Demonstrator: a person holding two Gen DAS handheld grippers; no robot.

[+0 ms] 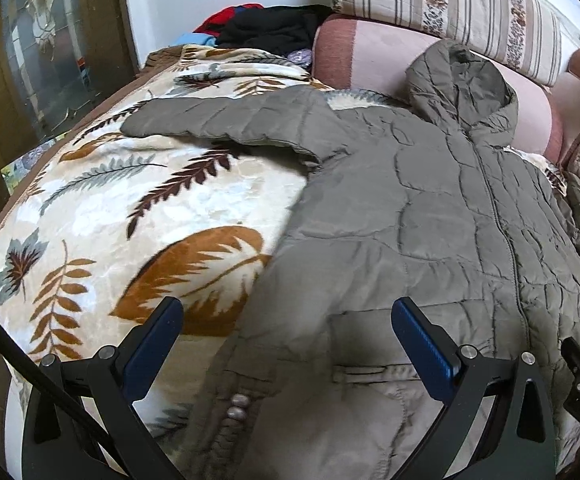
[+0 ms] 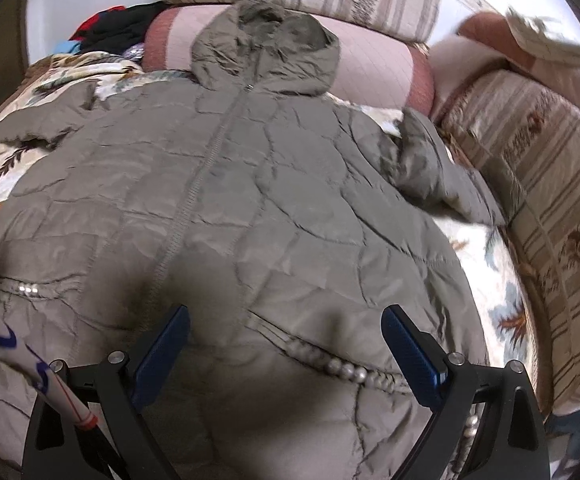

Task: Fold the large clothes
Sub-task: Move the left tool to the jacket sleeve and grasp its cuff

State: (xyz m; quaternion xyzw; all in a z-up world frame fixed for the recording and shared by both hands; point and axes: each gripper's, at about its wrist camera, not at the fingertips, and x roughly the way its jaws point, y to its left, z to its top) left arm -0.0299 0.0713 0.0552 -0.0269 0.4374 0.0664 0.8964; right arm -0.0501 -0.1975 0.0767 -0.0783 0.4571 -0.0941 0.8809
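Blue-padded jaws stand wide apart on both the left gripper (image 1: 288,322) and the right gripper (image 2: 286,330), each hovering empty over the hem of the quilted olive jacket (image 2: 226,200). It lies zipped and face up on the leaf-print blanket (image 1: 110,208), one sleeve (image 1: 218,120) stretched left and the hood (image 2: 264,44) resting on the pink cushion (image 2: 373,64) beyond. Folding seems not yet begun; next likely means closing on an edge or sleeve and drawing it across.

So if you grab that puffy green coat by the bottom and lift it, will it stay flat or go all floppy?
Probably floppy: the quilted hooded coat already wrinkles and sags over the leaf-print blanket. It is likely light for its size, since the padding looks puffy. Its sleeve would probably dangle, and the smooth-looking shell might slip in an open gripper.
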